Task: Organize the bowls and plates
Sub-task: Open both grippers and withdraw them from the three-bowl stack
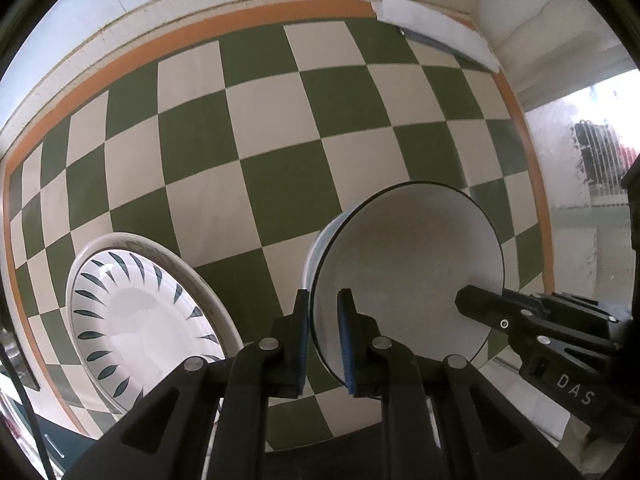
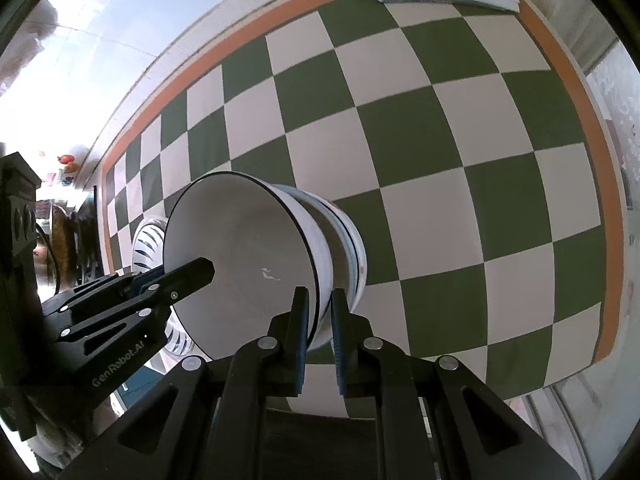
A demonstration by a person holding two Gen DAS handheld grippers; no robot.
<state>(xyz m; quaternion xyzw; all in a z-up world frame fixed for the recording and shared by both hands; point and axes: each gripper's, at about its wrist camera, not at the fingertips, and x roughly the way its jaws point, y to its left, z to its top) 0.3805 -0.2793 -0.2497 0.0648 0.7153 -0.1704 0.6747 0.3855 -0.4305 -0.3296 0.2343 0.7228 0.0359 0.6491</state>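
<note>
A white bowl with a thin dark rim (image 1: 404, 264) sits nested in a stack of bowls on the green-and-cream checkered cloth; it also shows in the right wrist view (image 2: 240, 248). My left gripper (image 1: 323, 300) is shut on the bowl's near rim. My right gripper (image 2: 320, 300) is shut on the opposite rim of the same bowl. Each gripper appears in the other's view, the right one (image 1: 472, 304) and the left one (image 2: 200, 270). A white plate with dark leaf marks (image 1: 136, 316) lies stacked on another plate to the left of the bowls.
The checkered cloth (image 1: 280, 128) has an orange border. A folded white paper over a grey-blue item (image 1: 436, 28) lies at the far corner. A window area (image 1: 592, 160) is at the right. Clutter and a dark cabinet (image 2: 20, 208) stand beyond the table's left edge.
</note>
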